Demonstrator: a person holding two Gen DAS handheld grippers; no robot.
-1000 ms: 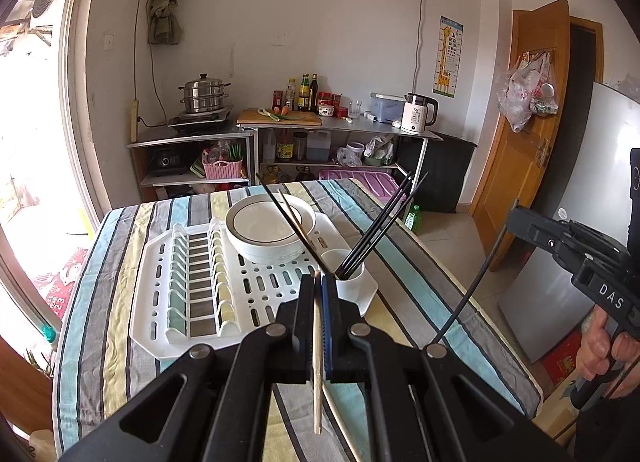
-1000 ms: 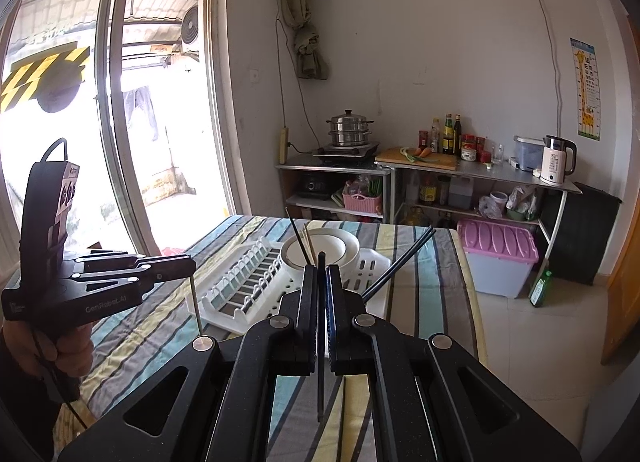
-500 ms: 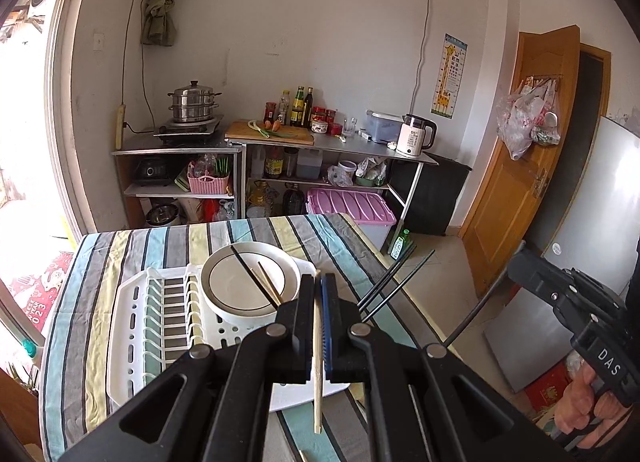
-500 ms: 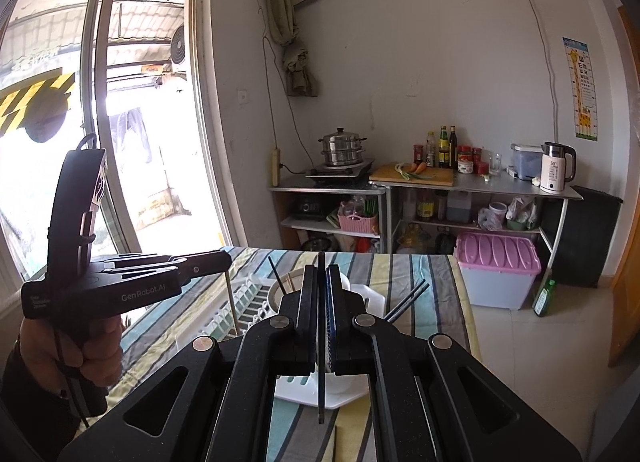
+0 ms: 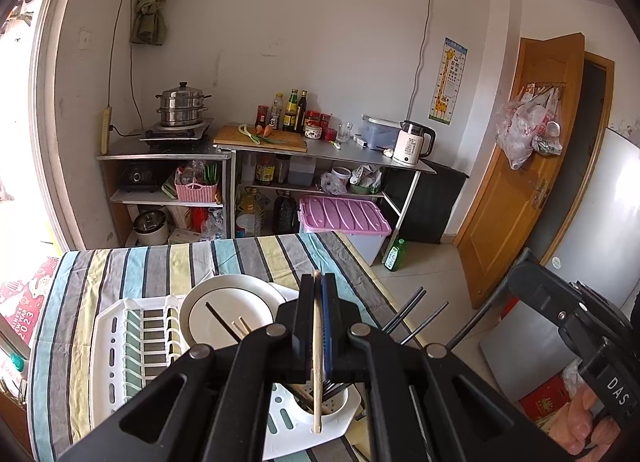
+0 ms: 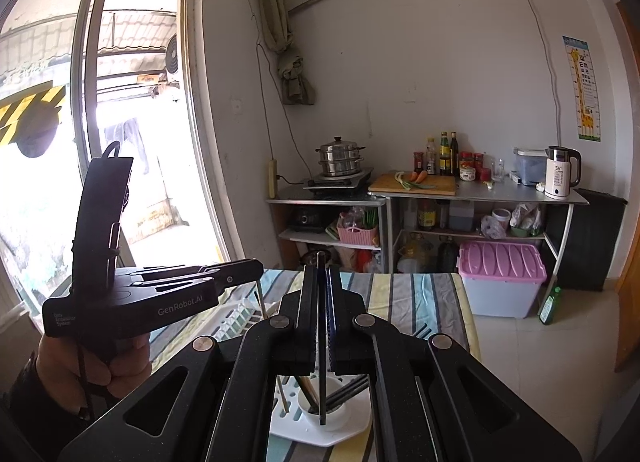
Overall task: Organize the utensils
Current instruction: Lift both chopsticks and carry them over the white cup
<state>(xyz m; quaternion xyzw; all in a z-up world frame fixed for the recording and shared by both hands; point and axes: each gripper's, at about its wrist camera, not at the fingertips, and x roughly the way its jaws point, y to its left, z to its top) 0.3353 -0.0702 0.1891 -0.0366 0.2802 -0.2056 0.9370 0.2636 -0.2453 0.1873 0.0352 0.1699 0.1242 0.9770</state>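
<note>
In the left wrist view my left gripper is shut on a pale wooden chopstick that hangs down over the white utensil cup. The cup sits at the corner of the white dish rack and holds several black chopsticks. A white bowl in the rack has chopsticks resting in it. My right gripper is shut on a black chopstick whose lower end hangs over the same cup. The left gripper shows at the left of the right wrist view, in a hand.
The rack stands on a table with a striped cloth. Beyond its far edge are metal shelves with a steamer pot, bottles and a kettle. A pink-lidded bin and a green bottle stand on the floor. A wooden door is at the right.
Both grippers have pulled back and risen with their chopsticks still held. The rack and cup have slid down in both views, so the cup now lies under the jaws.
</note>
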